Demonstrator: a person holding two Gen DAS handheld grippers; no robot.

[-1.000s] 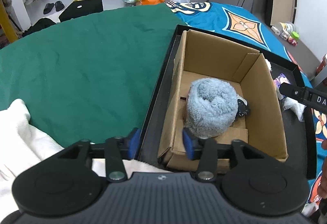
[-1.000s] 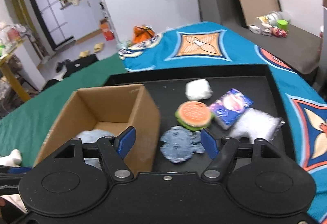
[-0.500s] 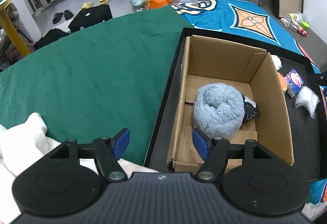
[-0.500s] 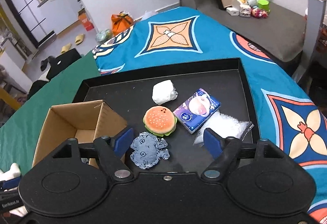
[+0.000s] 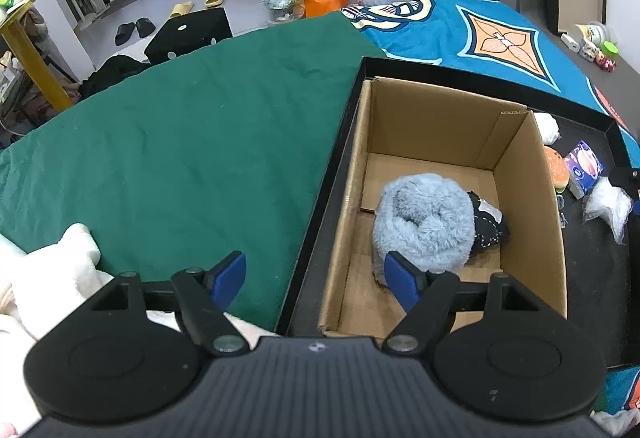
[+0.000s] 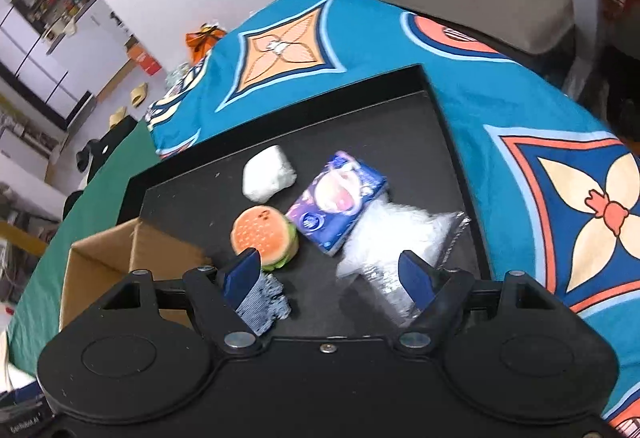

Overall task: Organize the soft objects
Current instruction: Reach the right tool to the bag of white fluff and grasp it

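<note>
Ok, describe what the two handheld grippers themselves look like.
Both match: the left gripper and right gripper each have a black ribbed plastic body, two round black discs, silver pivot screws, and angular black fingers tipped with blue pads. A small white logo marks the left body. No cables or sleeves are visible.

Lighting: bright, even indoor light in both views; shadows soft and faint, deepest inside the cardboard box [image 5: 432, 142]. Glare: mild sheen on the clear plastic bag [image 6: 396, 238]. Sharpness: left wrist view crisp; right wrist view smeared by motion blur, strongest at far and right edges. Distortion: strong fisheye bending, dark rounded corners
</note>
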